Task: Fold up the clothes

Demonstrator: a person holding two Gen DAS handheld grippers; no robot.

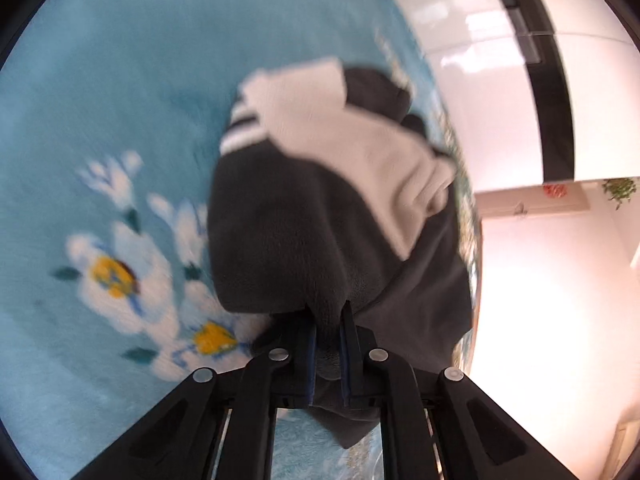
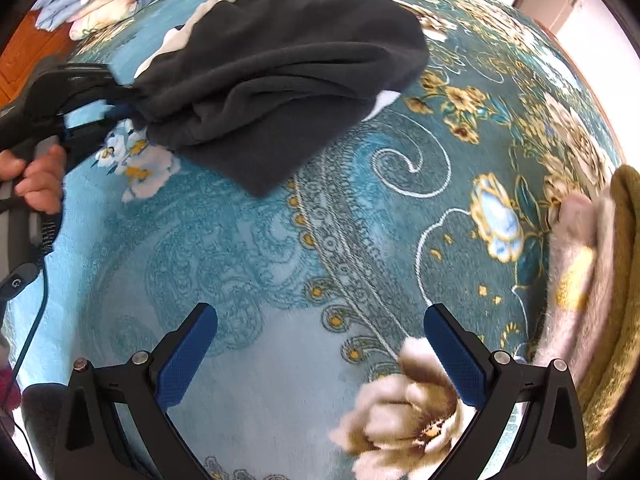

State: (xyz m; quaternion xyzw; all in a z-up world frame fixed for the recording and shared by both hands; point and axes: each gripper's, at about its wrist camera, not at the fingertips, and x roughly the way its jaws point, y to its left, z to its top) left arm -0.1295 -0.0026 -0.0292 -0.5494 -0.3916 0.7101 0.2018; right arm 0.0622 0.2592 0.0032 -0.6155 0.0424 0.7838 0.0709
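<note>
Blue blanket (image 2: 248, 360): left tongs (image 1: 328, 320) pinch dark garment (image 1: 280, 220).

Both fisheye views are brightly daylit and bent at their dark round edges, the left one smeared by motion blur across the blanket (image 1: 120, 128) and blown out to white glare on the floor (image 1: 552, 300) at its right, while the right one is sharper.

A blue floral blanket (image 2: 248, 264) spreads under a white wall (image 1: 500, 92) and wooden floor (image 2: 24, 52).
</note>
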